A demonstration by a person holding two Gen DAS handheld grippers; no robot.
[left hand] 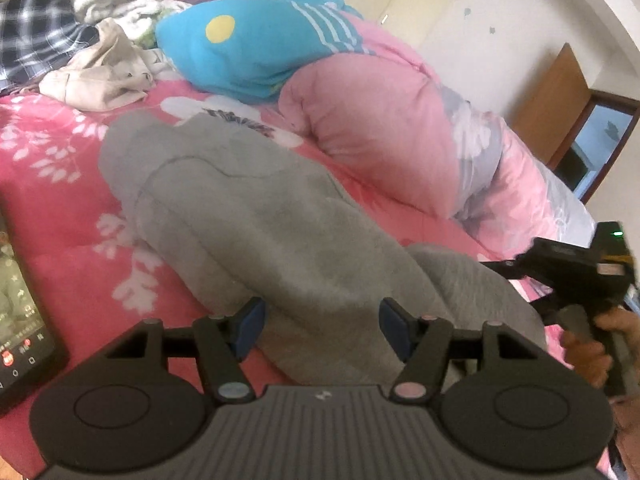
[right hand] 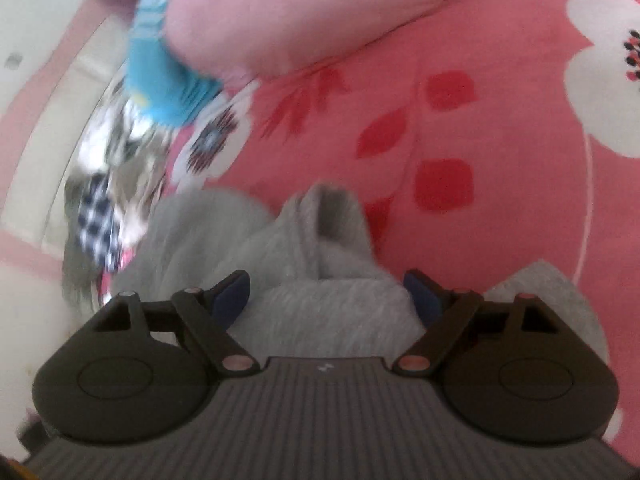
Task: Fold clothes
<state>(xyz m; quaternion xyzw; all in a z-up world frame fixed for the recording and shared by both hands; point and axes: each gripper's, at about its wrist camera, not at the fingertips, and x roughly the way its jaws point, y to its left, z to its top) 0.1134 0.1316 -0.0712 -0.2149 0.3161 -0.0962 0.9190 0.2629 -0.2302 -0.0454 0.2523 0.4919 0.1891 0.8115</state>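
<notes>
Left wrist view shows first the bed (left hand: 52, 184), covered by a red-pink floral blanket, which fills the space ahead of the fingers and to both sides. Beyond the fingers and to their right lies a bunched pink quilt (left hand: 384, 128), and a blue plush toy (left hand: 256, 48) rests against it, farther ahead. Far ahead to the left of the fingers is a heap of unfolded clothes (left hand: 100, 40), with a checked piece and a beige one.

The grey sweatshirt (left hand: 256, 216) is the garment in work. It lies long on the bed, starting between the fingers and running away ahead of them; it looks already folded narrow. The left gripper (left hand: 322, 328) has its fingers wide apart, with the near end of the cloth between them but not pinched. The right gripper (right hand: 328, 300) also has its fingers apart over a raised grey fold just ahead of them; this view is blurred, so I cannot tell if the pads touch the cloth.

I judge the step is taking the near end for the next fold. The next move calls for both fingers to close on the near edge, at the same level. A phone (left hand: 20, 312) lies left of the left fingers.
</notes>
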